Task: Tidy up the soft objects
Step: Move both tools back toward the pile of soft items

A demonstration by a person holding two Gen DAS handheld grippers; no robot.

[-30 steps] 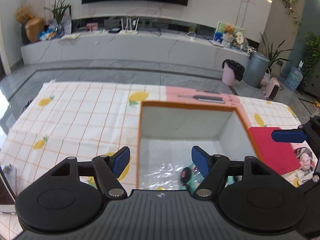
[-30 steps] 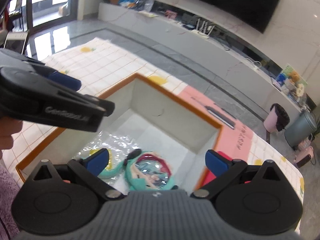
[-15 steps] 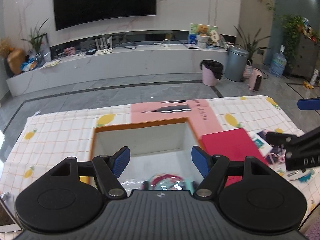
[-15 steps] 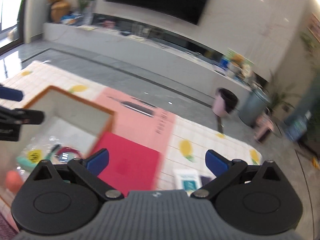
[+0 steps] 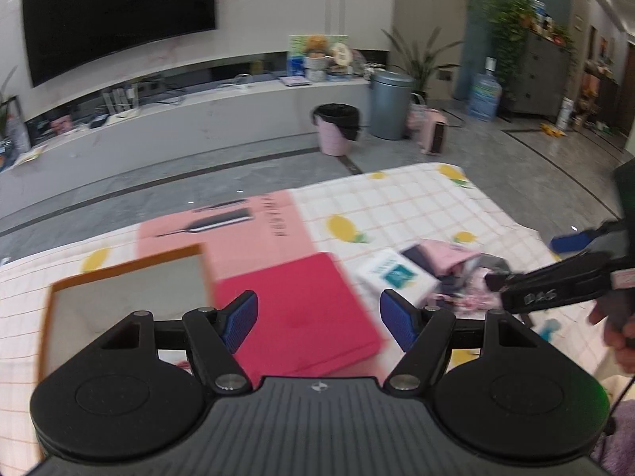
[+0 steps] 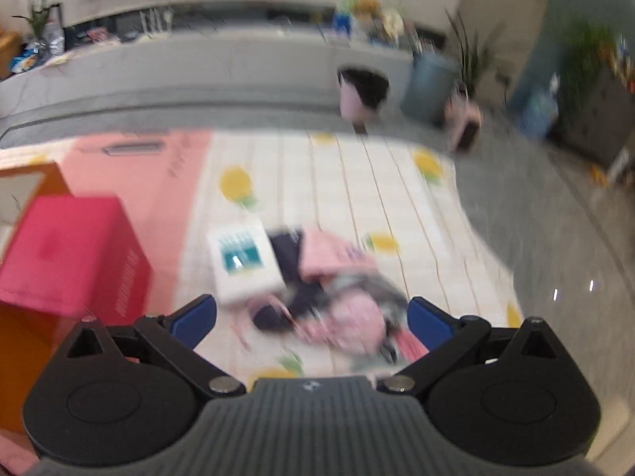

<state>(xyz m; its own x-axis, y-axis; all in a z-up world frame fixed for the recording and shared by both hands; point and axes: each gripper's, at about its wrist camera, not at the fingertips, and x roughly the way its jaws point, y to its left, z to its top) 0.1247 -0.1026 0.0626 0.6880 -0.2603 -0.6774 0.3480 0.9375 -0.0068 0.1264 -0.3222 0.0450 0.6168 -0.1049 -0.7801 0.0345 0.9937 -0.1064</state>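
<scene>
Both tongs (image 5: 318, 319) (image 6: 311, 323) apart, empty; blurry soft pile (image 6: 337, 301) maybe clothes, beside red lid (image 5: 293, 309).

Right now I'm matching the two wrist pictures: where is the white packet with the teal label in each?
Left wrist view: the white packet lies right of centre on the lemon cloth, just right of the red lid, above the right-hand blue pad.
Right wrist view: the packet sits left of centre, touching the pink and navy pile.
Shared landmark: the pink bin on the floor behind.
</scene>
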